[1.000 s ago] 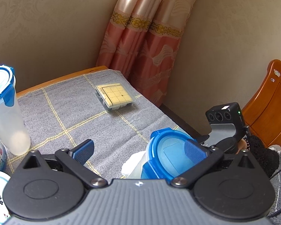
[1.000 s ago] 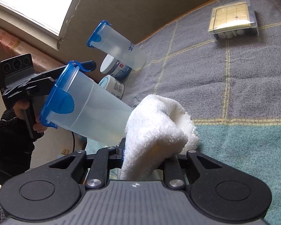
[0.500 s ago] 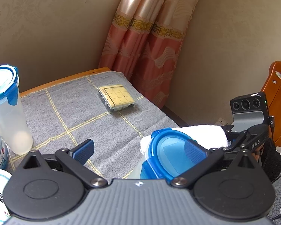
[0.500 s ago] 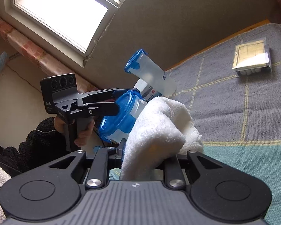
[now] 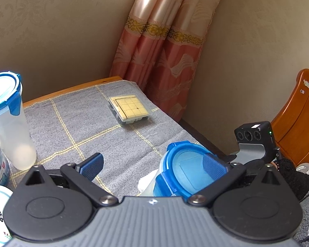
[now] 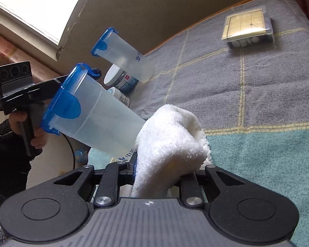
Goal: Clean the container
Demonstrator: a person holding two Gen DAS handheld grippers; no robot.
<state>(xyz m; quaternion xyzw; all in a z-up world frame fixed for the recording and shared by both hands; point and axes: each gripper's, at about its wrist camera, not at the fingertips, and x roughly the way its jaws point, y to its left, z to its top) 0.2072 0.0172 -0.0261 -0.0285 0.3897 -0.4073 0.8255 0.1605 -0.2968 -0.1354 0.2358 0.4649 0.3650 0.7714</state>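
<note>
A clear plastic container with a blue clip lid (image 5: 183, 164) (image 6: 96, 123) stands upright near the front of the cloth-covered table. My left gripper (image 5: 152, 165) is open wide above it. Its right finger lies across the lid; its left finger hangs free over the cloth. My right gripper (image 6: 162, 168) is shut on a white towel (image 6: 171, 140) (image 5: 148, 182). The towel's bunched end presses against the container's lower wall. In the left wrist view the right gripper's body shows at the right, behind the lid. A hand in a black sleeve (image 6: 2, 144) holds the left gripper.
A second clear container with a blue lid (image 5: 6, 119) (image 6: 123, 59) stands at the left, next to two white jars (image 6: 119, 80). A clear box with a grid card (image 5: 129, 111) (image 6: 249, 26) lies farther back. A pink curtain (image 5: 164, 51) and a wooden chair (image 5: 298, 119) flank the table's right edge.
Half a second ago the right gripper held the towel high beside the lid. It has come back down to the container's lower wall. The left gripper and the container have kept still.
</note>
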